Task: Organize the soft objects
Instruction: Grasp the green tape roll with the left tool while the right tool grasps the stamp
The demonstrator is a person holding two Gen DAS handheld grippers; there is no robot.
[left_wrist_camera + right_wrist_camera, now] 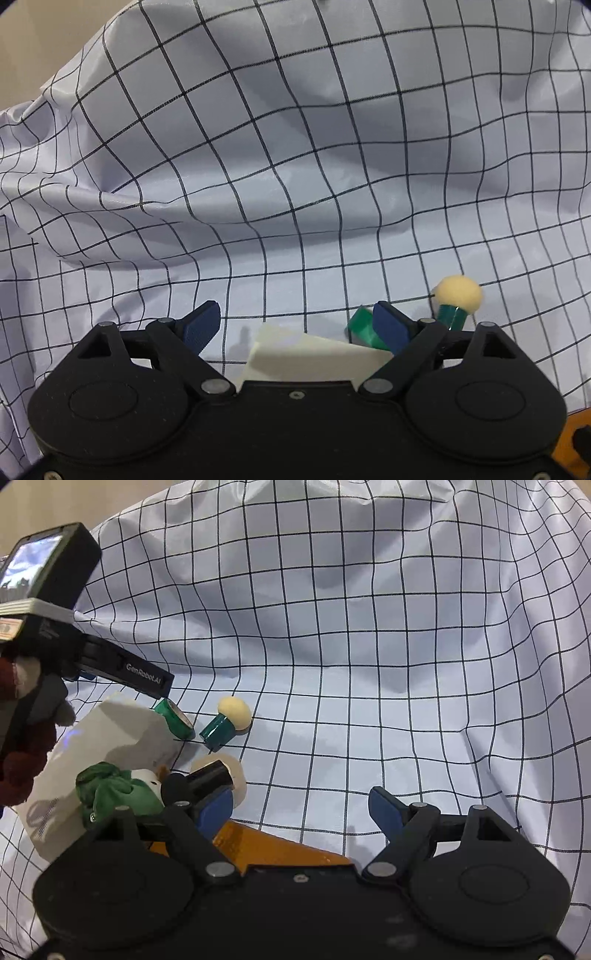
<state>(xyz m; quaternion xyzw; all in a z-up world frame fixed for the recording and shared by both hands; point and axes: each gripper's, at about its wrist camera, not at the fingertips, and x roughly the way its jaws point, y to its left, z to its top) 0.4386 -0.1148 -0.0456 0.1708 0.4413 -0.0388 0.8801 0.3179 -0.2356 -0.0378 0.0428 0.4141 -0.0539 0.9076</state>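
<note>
I see a white cloth [295, 166] with a thin black grid spread ahead of both grippers, rumpled into soft folds and rising at the back. Beyond its upper left edge, a tan surface [33, 44] shows.

The only legible text is the white brand lettering "GenRobot.AI", printed along the side of the black bar-shaped body of the left gripper [147, 674], which shows in the right wrist view. A small orange-and-white sticker [7, 629] sits on the same black device below its small lit screen [31, 563], but its print is too small and blurred to read. On the white box-shaped container [92, 746] a grey printed mark shows low on its side, and it cannot be read either.
</note>
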